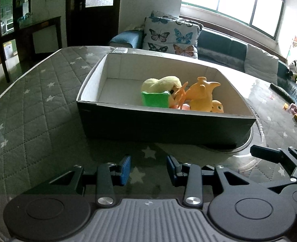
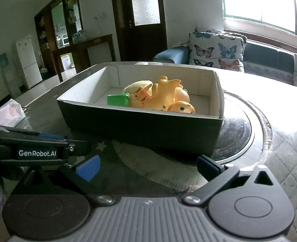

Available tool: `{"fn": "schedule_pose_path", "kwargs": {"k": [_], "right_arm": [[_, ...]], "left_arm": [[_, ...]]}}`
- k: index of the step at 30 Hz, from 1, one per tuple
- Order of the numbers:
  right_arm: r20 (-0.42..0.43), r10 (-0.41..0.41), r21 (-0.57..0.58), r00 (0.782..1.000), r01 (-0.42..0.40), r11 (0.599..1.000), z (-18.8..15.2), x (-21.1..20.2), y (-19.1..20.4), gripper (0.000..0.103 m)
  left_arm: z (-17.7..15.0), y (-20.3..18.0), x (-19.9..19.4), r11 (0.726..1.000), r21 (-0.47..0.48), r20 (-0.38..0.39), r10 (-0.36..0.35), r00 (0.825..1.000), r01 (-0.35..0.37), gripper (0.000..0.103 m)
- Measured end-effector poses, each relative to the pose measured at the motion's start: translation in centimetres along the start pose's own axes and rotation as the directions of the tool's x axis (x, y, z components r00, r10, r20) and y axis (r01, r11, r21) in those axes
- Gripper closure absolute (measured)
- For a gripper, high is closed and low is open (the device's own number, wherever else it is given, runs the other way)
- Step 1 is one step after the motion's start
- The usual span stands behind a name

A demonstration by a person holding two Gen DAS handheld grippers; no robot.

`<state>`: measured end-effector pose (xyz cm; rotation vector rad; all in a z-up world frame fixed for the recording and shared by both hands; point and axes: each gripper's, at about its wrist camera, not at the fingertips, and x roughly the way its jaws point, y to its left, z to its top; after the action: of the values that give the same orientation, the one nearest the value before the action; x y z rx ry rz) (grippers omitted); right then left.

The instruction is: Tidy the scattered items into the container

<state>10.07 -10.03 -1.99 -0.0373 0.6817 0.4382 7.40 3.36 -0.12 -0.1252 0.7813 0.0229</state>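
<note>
Both grippers hung empty in front of the box.
Left gripper (image 1: 148,168) and right gripper (image 2: 147,166) sat spread, holding nothing; beyond them the dark cardboard box (image 1: 164,127) held the yellow-orange rubber toys (image 1: 200,98). Pushing forward could've shoved it off the round turntable (image 2: 239,135).

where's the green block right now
In both wrist views the green block lies inside the box, beside the yellow plush.

counter (image 1: 37,104): grey quilted star-print cover under glass | on it: dark cardboard box (image 1: 164,127) partly over round inset; tissue pack (image 2: 7,114) near left edge; small toys (image 1: 295,111) far right
</note>
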Motion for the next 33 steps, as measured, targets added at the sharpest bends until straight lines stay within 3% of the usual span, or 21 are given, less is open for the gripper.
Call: {"fn": "schedule_pose_path", "kwargs": {"k": [33], "right_arm": [[-0.073, -0.050, 0.013, 0.996, 0.051, 0.999, 1.2, 3.1, -1.1, 0.000]], "left_arm": [[1.5, 0.4, 1.4, 0.996, 0.046, -0.013, 0.073, 0.997, -0.072, 0.062]]}}
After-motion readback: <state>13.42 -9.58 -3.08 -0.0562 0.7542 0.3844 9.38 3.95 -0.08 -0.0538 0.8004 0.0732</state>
